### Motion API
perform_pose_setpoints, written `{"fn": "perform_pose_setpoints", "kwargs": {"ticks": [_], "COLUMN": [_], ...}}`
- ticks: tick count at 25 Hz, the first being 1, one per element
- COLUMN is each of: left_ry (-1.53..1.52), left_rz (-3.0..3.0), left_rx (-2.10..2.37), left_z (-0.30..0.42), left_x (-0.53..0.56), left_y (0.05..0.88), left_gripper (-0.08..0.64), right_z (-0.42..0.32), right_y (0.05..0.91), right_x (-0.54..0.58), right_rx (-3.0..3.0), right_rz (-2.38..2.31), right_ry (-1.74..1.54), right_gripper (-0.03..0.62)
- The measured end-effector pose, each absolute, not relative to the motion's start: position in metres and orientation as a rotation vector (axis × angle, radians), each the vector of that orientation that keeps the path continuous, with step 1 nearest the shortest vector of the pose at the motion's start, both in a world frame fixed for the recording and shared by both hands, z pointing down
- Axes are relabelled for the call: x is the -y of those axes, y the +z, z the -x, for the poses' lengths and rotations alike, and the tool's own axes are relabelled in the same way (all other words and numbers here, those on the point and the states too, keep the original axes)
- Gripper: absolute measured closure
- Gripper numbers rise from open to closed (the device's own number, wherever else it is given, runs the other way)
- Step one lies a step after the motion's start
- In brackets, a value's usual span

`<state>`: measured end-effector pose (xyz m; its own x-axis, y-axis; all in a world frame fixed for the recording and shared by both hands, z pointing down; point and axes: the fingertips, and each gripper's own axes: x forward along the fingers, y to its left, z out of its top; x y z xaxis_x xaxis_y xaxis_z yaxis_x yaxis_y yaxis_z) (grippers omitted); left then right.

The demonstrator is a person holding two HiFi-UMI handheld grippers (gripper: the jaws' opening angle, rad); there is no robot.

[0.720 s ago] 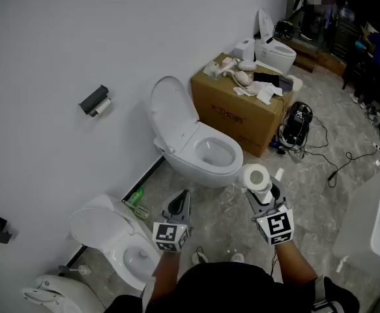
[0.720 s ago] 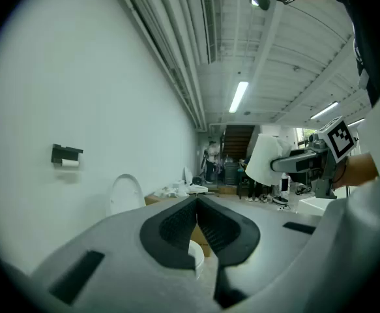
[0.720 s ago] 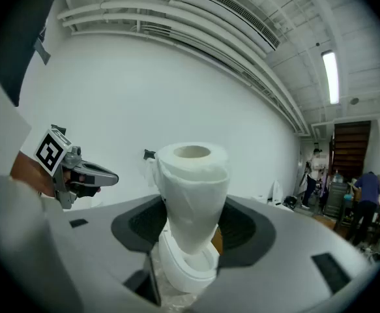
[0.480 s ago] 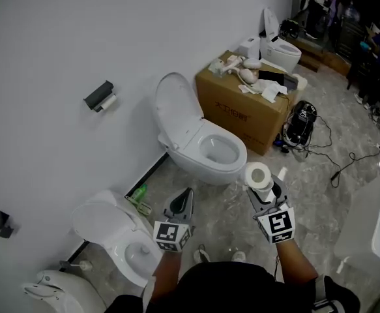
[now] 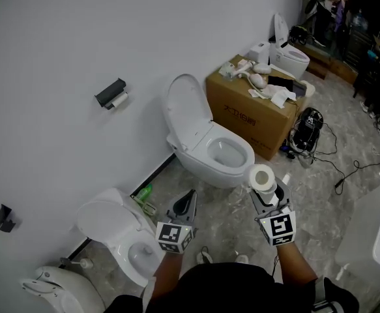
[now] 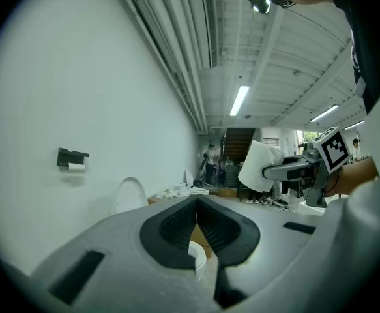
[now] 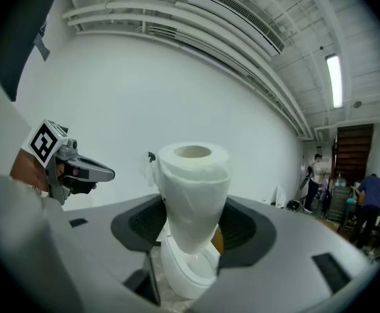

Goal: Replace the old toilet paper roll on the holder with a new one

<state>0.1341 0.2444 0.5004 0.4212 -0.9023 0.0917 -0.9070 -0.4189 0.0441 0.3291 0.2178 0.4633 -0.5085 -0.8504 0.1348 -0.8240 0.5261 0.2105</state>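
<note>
Since the earlier head view, the wall holder point(image 5: 111, 91) and the open toilet point(image 5: 209, 150) have slid rightward in the picture. Both hand-held grippers keep the same places low in it.

The left hand-held gripper point(image 5: 189, 199) is held out level in front of the person, on the near side of the open toilet toward its left. Its jaws are pressed together with nothing between them point(image 6: 197, 204). The right hand-held gripper point(image 5: 266, 191) is held beside it, just in front of the toilet's bowl rim, tipped slightly down. Its jaws stand wide and are clamped on the new toilet paper roll point(image 5: 262, 177), which stands upright with its core hole facing up point(image 7: 193, 188). The two hand-held grippers are apart and parallel.

The old roll point(image 5: 118, 101) hangs in the dark holder on the wall, up and to the left of the toilet and well apart from both hand-held grippers.

The toilet's lid stands raised against the wall and its bowl is open. A closed cardboard box point(image 5: 242, 117) sits on the floor just right of the toilet, with loose white items point(image 5: 268, 90) lying on top.
</note>
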Motion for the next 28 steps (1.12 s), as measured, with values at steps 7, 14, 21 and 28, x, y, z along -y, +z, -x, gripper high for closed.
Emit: {"fn": "perform_pose_setpoints", "kwargs": {"ticks": [7,14,21,28], "left_ry": [0.113,0.148,0.145,0.182], "left_rz": [-2.583,-2.601,-2.581,-2.625], "left_rx": [1.627,1.586,1.6,1.632], "left_z": [-0.101,-0.082,-0.07,-0.074], "left_x": [-0.24,-0.23,-0.193,-0.131], "left_y": [0.509,0.515,0.518,0.503], "left_gripper": [0.552,0.552,0.552,0.552], "right_z": [-0.298,-0.266,-0.242,-0.233], "right_y": [0.465,0.469,0.47,0.465], "right_x": [-0.211,-0.204,-0.171,-0.099], "right_rx": [2.606,2.605,2.6,2.65], "right_rz": [-1.454,-1.438,-1.35,-1.298], "right_ry": [-0.131,-0.148,-0.247,-0.251], "right_gripper": [0.35,0.35,0.35,0.35]}}
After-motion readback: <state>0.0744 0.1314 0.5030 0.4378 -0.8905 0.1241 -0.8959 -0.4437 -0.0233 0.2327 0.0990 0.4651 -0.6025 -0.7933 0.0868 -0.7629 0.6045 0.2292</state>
